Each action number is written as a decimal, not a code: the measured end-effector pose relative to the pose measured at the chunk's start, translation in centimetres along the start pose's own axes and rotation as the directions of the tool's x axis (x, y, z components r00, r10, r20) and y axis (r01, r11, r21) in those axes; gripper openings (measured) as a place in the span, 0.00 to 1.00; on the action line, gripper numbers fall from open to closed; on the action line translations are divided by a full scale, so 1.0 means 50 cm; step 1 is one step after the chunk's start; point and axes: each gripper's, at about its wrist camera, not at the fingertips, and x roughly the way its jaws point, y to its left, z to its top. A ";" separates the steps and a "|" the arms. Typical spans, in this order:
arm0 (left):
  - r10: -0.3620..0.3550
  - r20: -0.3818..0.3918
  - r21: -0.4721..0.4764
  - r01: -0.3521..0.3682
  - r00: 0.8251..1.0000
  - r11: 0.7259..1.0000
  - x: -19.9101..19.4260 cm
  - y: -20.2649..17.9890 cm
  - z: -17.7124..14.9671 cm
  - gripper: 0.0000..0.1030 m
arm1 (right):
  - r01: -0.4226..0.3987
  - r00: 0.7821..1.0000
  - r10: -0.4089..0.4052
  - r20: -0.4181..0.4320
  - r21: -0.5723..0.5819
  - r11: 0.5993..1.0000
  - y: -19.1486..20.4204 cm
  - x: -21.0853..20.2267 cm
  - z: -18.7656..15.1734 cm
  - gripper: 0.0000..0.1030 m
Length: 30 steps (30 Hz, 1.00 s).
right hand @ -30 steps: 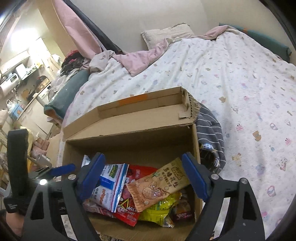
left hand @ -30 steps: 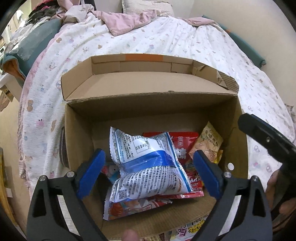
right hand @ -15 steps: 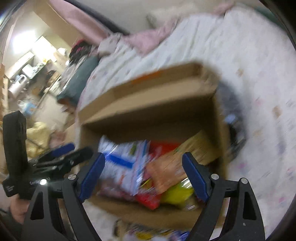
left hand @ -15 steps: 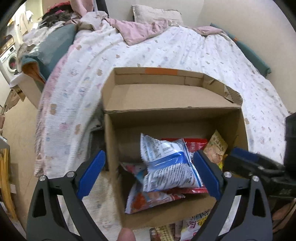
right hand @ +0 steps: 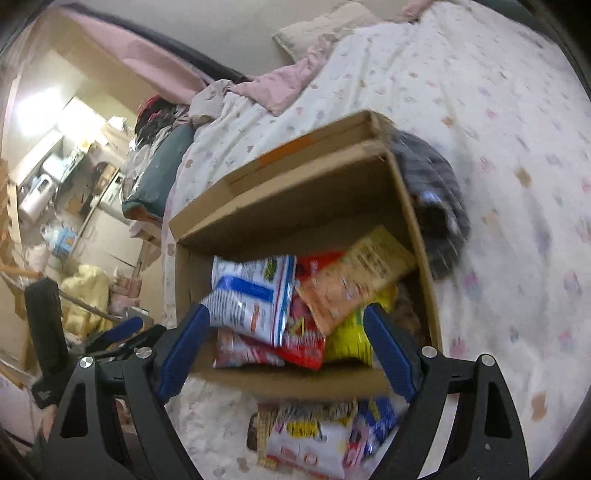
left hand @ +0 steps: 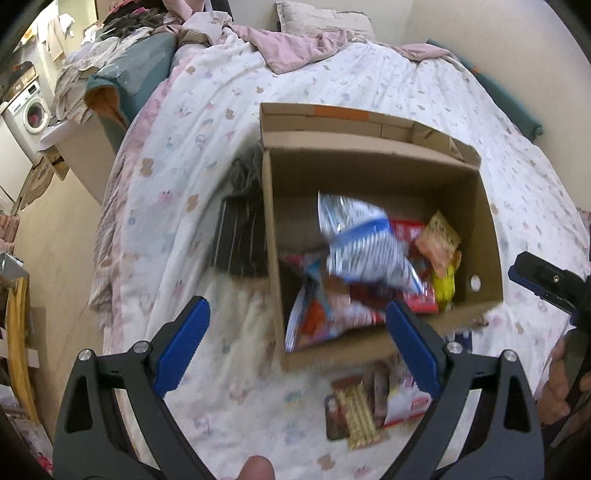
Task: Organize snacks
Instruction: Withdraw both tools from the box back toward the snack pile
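An open cardboard box (left hand: 487,236) (right hand: 413,218) stands on the bed and holds several snack packets. A blue-and-white bag (left hand: 364,245) (right hand: 251,299) lies on top, beside an orange packet (left hand: 437,240) (right hand: 354,273), a red one (right hand: 306,336) and a yellow one (right hand: 349,339). More loose snack packets (left hand: 373,402) (right hand: 317,439) lie on the bedsheet in front of the box. My left gripper (left hand: 295,343) is open and empty, above the sheet left of the box front. My right gripper (right hand: 286,347) is open and empty over the box's front edge.
The patterned bedsheet (left hand: 192,155) covers the bed; a pink blanket (left hand: 295,51) and pillow (left hand: 325,18) lie at the far end. A dark striped cloth (left hand: 240,236) (right hand: 436,199) lies beside the box. The bed edge and floor (left hand: 62,240) are to the left.
Both grippers have drawn back and up from the box. The loose packets in front of the box have come into view. Both stay open and empty.
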 end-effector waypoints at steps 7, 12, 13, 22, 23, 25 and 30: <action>-0.024 -0.046 0.024 0.025 0.999 0.999 -0.017 -0.003 -0.097 0.92 | 0.107 0.992 -0.109 -0.064 -0.035 0.994 -0.009 -0.036 -0.081 0.85; 0.002 -0.062 0.050 0.001 0.998 0.999 -0.009 -0.019 -0.156 0.92 | 0.188 0.977 -0.191 -0.098 -0.045 0.981 -0.035 -0.047 -0.136 0.85; 0.007 -0.065 0.048 -0.004 0.998 0.999 -0.004 -0.020 -0.166 0.92 | 0.212 0.970 -0.214 -0.116 -0.036 0.977 -0.047 -0.042 -0.147 0.85; 0.000 -0.106 0.012 0.001 0.994 1.000 0.034 -0.010 -0.216 0.92 | 0.210 0.956 -0.176 -0.234 0.127 0.969 -0.135 0.017 -0.170 0.61; 0.000 -0.106 0.010 0.001 0.994 1.000 0.036 -0.009 -0.219 0.92 | 0.226 0.952 -0.190 -0.241 0.129 0.966 -0.138 0.023 -0.168 0.57; -0.006 -0.113 -0.004 0.006 0.994 1.000 0.042 -0.002 -0.226 0.92 | 0.262 0.938 -0.225 -0.264 0.117 0.958 -0.143 0.039 -0.168 0.49; 0.014 -0.132 -0.005 -0.015 0.991 1.000 0.059 0.011 -0.234 0.92 | 0.338 0.901 -0.304 -0.310 0.060 0.939 -0.139 0.074 -0.180 0.44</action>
